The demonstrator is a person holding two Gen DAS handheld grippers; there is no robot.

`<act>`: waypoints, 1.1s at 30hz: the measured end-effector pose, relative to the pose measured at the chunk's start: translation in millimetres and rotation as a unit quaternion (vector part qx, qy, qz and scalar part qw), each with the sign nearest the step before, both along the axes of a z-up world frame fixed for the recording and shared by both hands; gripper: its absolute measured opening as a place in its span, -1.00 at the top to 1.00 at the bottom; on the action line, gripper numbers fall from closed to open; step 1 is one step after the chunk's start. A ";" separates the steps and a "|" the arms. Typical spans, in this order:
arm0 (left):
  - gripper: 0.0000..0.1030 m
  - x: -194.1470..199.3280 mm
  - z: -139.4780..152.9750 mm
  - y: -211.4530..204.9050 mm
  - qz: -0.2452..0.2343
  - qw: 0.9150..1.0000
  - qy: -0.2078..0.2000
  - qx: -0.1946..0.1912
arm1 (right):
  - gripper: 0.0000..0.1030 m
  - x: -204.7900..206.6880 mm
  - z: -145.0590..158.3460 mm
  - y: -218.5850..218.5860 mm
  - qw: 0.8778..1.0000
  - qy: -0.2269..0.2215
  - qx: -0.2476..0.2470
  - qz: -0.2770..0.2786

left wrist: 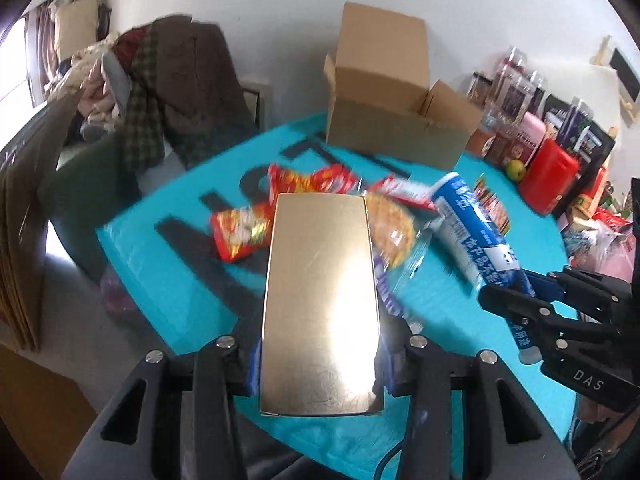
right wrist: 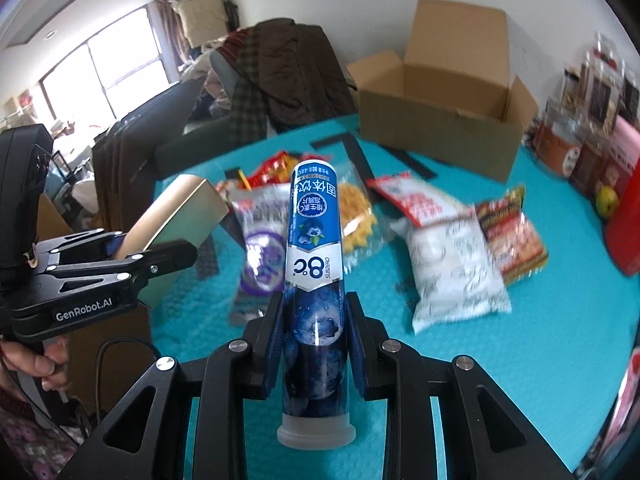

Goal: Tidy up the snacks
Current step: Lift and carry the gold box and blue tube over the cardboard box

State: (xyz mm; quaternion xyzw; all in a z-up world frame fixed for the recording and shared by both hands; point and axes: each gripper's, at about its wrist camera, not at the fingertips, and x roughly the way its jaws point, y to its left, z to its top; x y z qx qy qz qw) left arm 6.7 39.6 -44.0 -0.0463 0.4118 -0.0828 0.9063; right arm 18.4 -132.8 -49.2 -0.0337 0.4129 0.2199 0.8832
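Observation:
My left gripper (left wrist: 320, 364) is shut on a flat gold box (left wrist: 320, 304) and holds it above the teal table; the box also shows in the right wrist view (right wrist: 180, 212). My right gripper (right wrist: 316, 344) is shut on a blue tube (right wrist: 314, 264) with a white cap, held above the table; the tube shows in the left wrist view (left wrist: 476, 232). Several snack bags lie on the table: red ones (left wrist: 240, 232), a clear bag of yellow crackers (right wrist: 358, 212), a white bag (right wrist: 456, 272), a purple bag (right wrist: 260, 252). An open cardboard box (right wrist: 440, 120) stands at the back.
The teal table (right wrist: 520, 360) has black markings. Boxes, jars, a red container (left wrist: 548, 176) and a green apple (left wrist: 516, 169) line the right side. A chair piled with clothes (left wrist: 168, 80) stands beyond the table. Flat cardboard (left wrist: 24, 220) leans at left.

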 end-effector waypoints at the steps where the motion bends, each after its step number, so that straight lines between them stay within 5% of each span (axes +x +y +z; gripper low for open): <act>1: 0.16 1.5 4.2 -0.7 -0.003 1.000 -0.005 -0.001 | 0.45 2.0 5.0 1.8 1.000 -0.006 0.000 0.002; 19: 0.16 80.2 79.7 -28.9 -0.063 0.992 -0.107 -0.022 | 0.45 52.3 80.9 -8.2 0.996 -0.079 0.010 -0.036; 33: 0.16 177.9 121.6 -69.3 -0.080 0.987 -0.140 -0.007 | 0.45 145.2 113.8 -45.2 0.991 -0.098 -0.001 -0.088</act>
